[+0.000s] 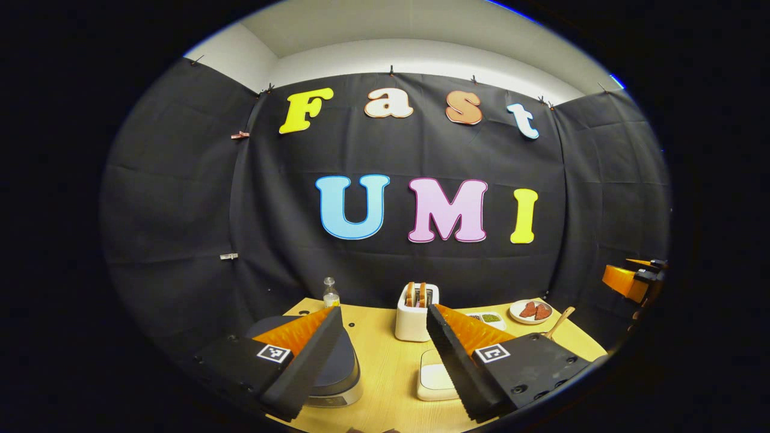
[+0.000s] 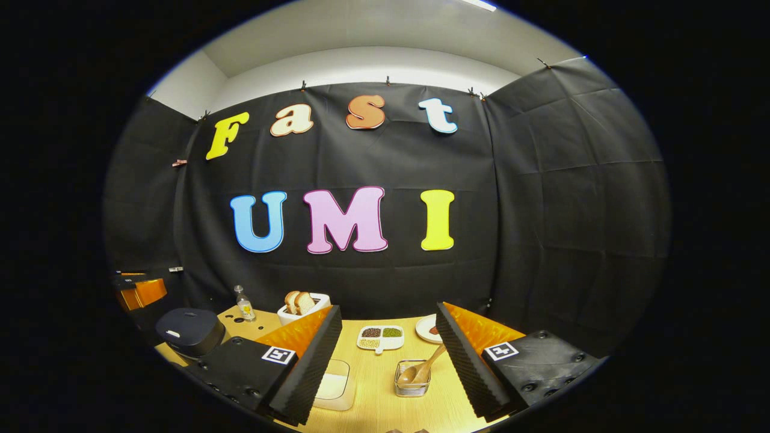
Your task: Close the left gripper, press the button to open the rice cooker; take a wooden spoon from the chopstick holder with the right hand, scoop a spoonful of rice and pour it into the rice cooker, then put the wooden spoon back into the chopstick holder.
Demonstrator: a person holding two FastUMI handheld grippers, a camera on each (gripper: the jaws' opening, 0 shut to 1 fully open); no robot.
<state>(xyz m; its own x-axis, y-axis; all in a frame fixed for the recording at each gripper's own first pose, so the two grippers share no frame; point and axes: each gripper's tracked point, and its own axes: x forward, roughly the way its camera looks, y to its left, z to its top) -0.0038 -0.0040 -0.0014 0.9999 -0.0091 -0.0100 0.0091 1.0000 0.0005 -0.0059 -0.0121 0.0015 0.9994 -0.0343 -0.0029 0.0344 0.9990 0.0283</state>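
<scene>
In the left gripper view my left gripper (image 1: 384,310) is open above the wooden table, nothing between its fingers. The dark rice cooker (image 1: 340,367) sits low on the left with its lid down, partly hidden by the left finger. A white container of rice (image 1: 434,377) lies between the fingers. In the right gripper view my right gripper (image 2: 388,308) is open too. Below it stands the clear chopstick holder (image 2: 411,385) with the wooden spoon (image 2: 426,365) leaning in it. The rice container (image 2: 334,385) and rice cooker (image 2: 189,331) lie further left.
A white toaster (image 1: 415,316) with bread stands mid-table, a small bottle (image 1: 330,293) behind the cooker. A divided dish of beans (image 2: 380,338) and a plate of meat (image 1: 530,311) sit at the back. The left gripper (image 2: 138,290) shows at the far left edge.
</scene>
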